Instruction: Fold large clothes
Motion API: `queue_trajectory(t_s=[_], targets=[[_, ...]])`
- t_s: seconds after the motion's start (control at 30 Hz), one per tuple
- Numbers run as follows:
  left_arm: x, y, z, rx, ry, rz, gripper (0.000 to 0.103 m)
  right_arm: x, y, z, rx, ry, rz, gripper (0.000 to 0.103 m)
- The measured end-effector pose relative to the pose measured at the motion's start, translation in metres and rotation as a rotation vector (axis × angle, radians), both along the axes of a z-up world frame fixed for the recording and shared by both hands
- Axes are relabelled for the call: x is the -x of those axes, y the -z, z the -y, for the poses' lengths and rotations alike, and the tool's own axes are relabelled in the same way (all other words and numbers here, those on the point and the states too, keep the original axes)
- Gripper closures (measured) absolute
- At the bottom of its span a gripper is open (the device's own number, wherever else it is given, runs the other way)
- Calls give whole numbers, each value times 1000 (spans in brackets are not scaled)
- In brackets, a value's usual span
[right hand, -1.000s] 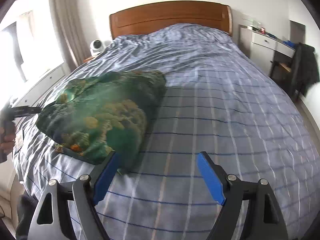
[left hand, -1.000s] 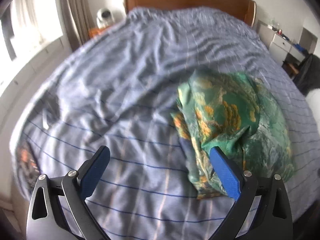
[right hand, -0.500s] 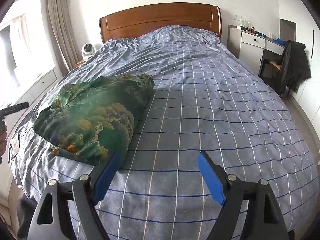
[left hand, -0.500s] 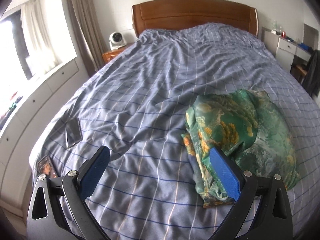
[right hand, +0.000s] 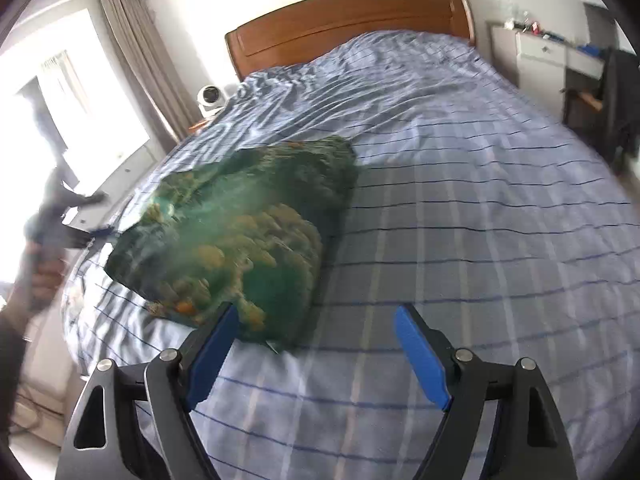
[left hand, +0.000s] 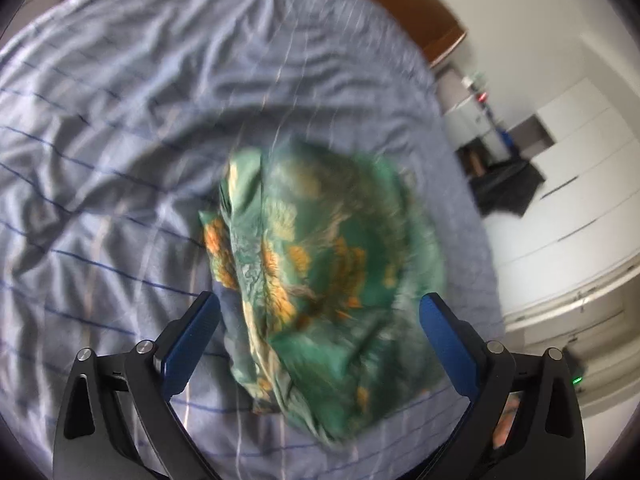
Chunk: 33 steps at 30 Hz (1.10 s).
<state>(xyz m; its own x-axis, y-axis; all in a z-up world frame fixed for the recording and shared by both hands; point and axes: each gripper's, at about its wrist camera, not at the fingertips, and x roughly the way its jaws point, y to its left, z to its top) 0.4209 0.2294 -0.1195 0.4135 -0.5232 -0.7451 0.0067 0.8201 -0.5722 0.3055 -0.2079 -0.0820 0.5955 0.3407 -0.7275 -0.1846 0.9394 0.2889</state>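
Green patterned garment [left hand: 320, 280] lying bunched on striped bedspread [right hand: 460, 208], long axis running toward headboard [right hand: 344, 24], sitting directly ahead between spread left gripper [left hand: 320, 332] fingers, nearer than spread, empty right gripper [right hand: 316, 344] hovering beside it.

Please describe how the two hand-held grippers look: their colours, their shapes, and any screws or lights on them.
The left hand-held gripper and the right hand-held gripper look alike: a black frame with triangular cut-outs, round silver screws at the joints, and two long flat fingers with blue pads. In the left wrist view, a small green light glows beside the frame; what it belongs to is unclear.
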Motion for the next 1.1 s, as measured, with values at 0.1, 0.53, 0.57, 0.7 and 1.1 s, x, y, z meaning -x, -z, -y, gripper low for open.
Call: queue_trajectory(t_s=[0.1,0.53,0.57,0.7,1.1], targets=[[-16,38,17,-55,22,-75,3,-33,9,-13,-77,-78,-47,20],[-31,116,11,151,35,-180,0,-171,139,-52,-448,-184,-427,13],[-31,118,11,160,30,-181,0,-174,140,-55,-454,-178,-434,14],[-22,88,22,65,37,-116,33,-162,108,-83,-224,-217,-286,25],[-38,-3,45,-72,4,156,45,-171,18,-115,-13,-295,110,30]])
